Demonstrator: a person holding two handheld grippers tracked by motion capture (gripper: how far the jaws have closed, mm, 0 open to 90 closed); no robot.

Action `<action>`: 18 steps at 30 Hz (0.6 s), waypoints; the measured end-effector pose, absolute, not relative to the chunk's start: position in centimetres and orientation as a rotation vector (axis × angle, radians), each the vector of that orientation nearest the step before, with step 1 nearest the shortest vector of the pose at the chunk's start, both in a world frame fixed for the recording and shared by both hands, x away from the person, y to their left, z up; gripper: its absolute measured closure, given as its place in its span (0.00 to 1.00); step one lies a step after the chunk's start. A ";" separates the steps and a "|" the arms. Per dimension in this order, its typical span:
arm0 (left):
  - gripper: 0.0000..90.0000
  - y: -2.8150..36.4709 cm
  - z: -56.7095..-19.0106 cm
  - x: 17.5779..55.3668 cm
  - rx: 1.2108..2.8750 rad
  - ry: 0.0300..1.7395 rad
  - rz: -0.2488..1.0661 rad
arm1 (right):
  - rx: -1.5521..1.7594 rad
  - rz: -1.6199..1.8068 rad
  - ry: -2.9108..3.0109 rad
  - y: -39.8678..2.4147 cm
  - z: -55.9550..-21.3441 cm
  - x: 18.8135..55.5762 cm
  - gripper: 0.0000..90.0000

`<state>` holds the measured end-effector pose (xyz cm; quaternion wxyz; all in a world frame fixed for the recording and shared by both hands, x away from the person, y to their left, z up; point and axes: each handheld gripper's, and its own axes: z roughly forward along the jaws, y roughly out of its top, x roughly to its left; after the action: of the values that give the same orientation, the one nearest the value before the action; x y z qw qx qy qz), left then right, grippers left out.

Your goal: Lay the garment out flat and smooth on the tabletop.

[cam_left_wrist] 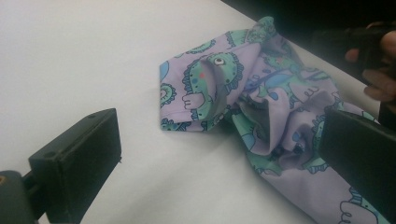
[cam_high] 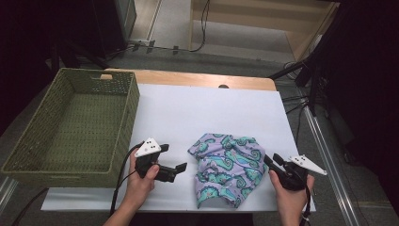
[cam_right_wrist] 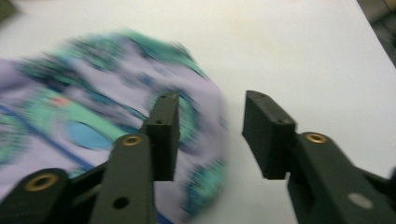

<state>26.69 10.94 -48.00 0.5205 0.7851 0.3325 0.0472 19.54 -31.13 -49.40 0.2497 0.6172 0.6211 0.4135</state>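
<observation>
So the crumpled patterned cloth (cam_high: 227, 167) sits on the near-right part of the table (cam_high: 188, 113), between the two grippers. The right gripper (cam_high: 272, 161) is at its right edge, jaws spread with nothing pinched. The left gripper (cam_high: 175, 160) rests further off to its left, jaws also spread and pointing at it.

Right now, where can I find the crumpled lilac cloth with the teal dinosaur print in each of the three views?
High view: the crumpled lilac cloth lies lower centre, between both grippers.
Left gripper view: right of centre, running to the lower right corner.
Right gripper view: left half, blurred, behind one black jaw.
Shared landmark: the white table sheet under it.
</observation>
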 end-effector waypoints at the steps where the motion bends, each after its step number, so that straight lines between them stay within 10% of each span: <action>1: 0.00 10.9 -48.0 26.7 1.882 0.797 0.113 | 1.624 1.166 1.726 -30.6 -48.8 19.5 0.56; 11: 0.00 10.7 -48.2 26.5 1.897 0.789 0.104 | 1.252 1.096 2.180 -21.5 -49.2 21.0 0.08; 15: 0.00 10.7 -48.3 26.5 1.899 0.786 0.097 | 1.317 0.969 2.255 -20.4 -51.4 22.1 0.08; 18: 0.00 10.6 -48.5 26.6 1.909 0.783 0.082 | 1.347 0.934 2.245 -20.0 -51.7 22.3 0.32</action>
<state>26.57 10.57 -48.46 0.5128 0.7937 0.3255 0.0340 22.28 -19.98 -51.69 0.1799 0.4765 0.7945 0.3306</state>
